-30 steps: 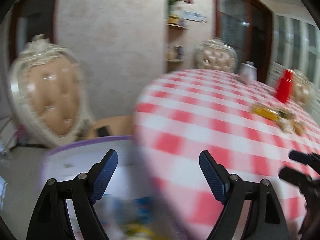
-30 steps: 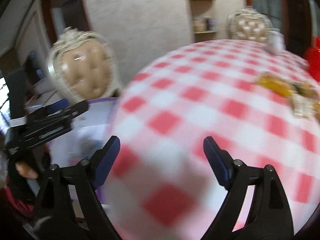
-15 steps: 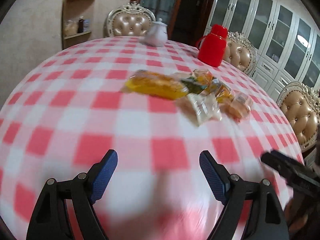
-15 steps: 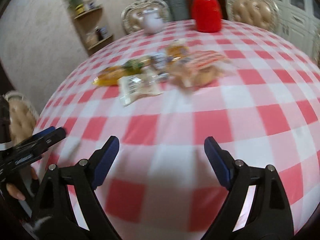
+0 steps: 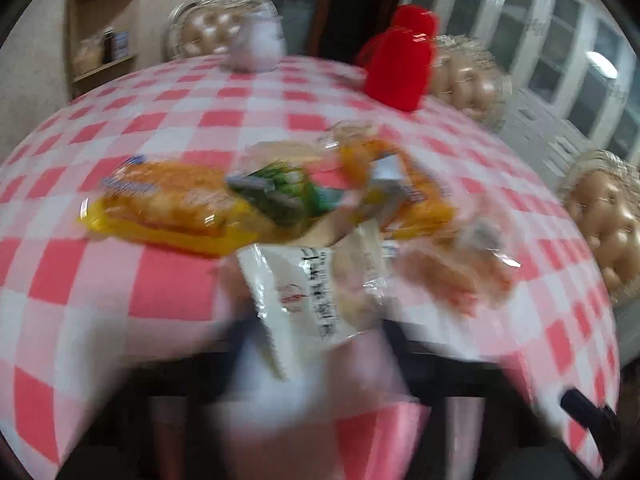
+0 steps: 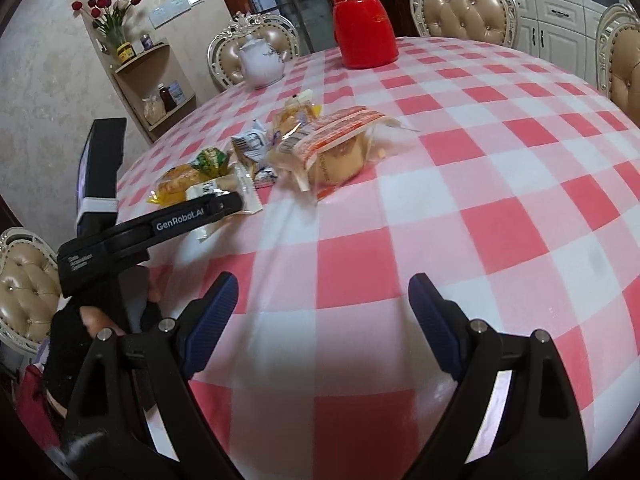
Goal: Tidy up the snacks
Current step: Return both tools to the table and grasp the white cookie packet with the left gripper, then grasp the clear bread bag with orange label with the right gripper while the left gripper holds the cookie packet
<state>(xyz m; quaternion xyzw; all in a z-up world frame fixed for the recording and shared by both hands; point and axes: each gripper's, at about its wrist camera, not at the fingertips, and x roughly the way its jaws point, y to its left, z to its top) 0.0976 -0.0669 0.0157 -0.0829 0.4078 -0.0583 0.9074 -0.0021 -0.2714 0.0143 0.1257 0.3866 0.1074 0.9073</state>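
Your left gripper [image 6: 236,204] is closing its jaws right now, with the white snack packet [image 5: 308,296] between them. In the left wrist view the fingers are smeared to a dark blur at the near end of that packet, so you cannot tell there whether the pads already press on it. From the right wrist view your left gripper's fingers look nearly together, and their tips lie over the near edge of the same white packet [image 6: 244,190], at the closest corner of the snack pile.

Your right gripper [image 6: 322,304] stands wide open with nothing between its blue pads [image 6: 214,306]. Only bare checked tablecloth [image 6: 500,184] lies between and just ahead of those fingers; they touch no packet.

The snacks sit in one loose cluster well ahead of your right fingers and a little to their left. Just beyond your left fingertips, past the white packet, lie a yellow packet [image 5: 168,208] to the left, a green packet [image 5: 280,192] in the middle and an orange packet [image 5: 404,196] to the right. A clear packet with red stripes [image 6: 332,148] lies at the right end of the pile, nearest the line of your right fingers but well apart from them.

Farther off behind the snacks stand a red flask [image 6: 362,24] and a white teapot [image 6: 260,62].
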